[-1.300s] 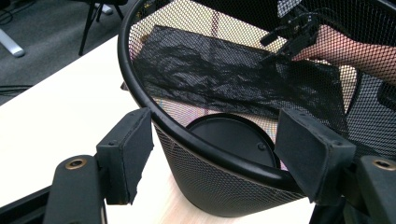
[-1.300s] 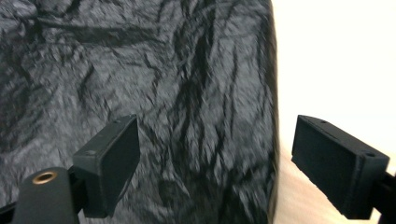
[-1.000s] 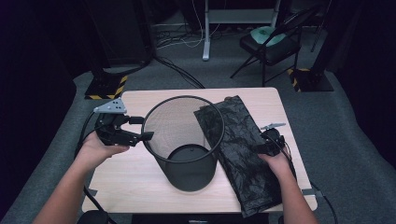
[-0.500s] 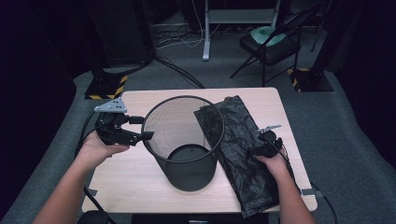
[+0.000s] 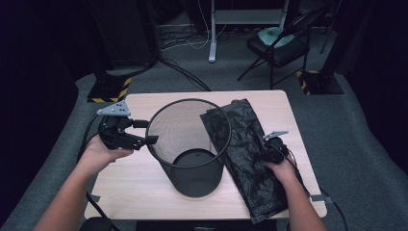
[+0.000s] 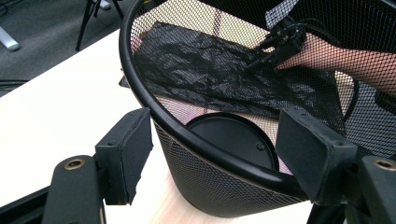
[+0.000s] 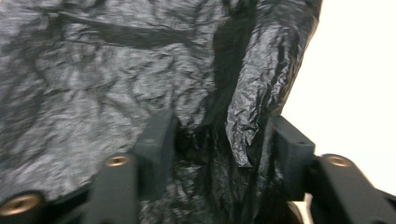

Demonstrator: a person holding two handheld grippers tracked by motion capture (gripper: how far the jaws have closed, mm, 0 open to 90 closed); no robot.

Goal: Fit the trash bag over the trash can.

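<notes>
A black mesh wastebasket [image 5: 187, 144] stands upright in the middle of the light wooden table [image 5: 134, 192]. My left gripper [image 5: 148, 132] is at its left side. In the left gripper view the jaws [image 6: 215, 135] straddle the basket's rim [image 6: 187, 135], one outside and one inside, with a gap on both sides. A black plastic bag [image 5: 245, 154] lies flat to the right of the basket. My right gripper [image 5: 266, 153] points down onto it. Its jaws [image 7: 219, 126] have just been closing, and a raised fold of the bag [image 7: 245, 116] stands between the pads, not squeezed.
Behind the table are a folding chair [image 5: 279, 45], a desk leg [image 5: 211, 29], two stands with yellow-and-black bases [image 5: 108, 89] [image 5: 317, 82] and cables on the grey carpet. Through the mesh, the right hand and its gripper [image 6: 280, 42] show in the left gripper view.
The right gripper has shifted slightly inward on the bag. The left gripper and the basket stay where they were.
</notes>
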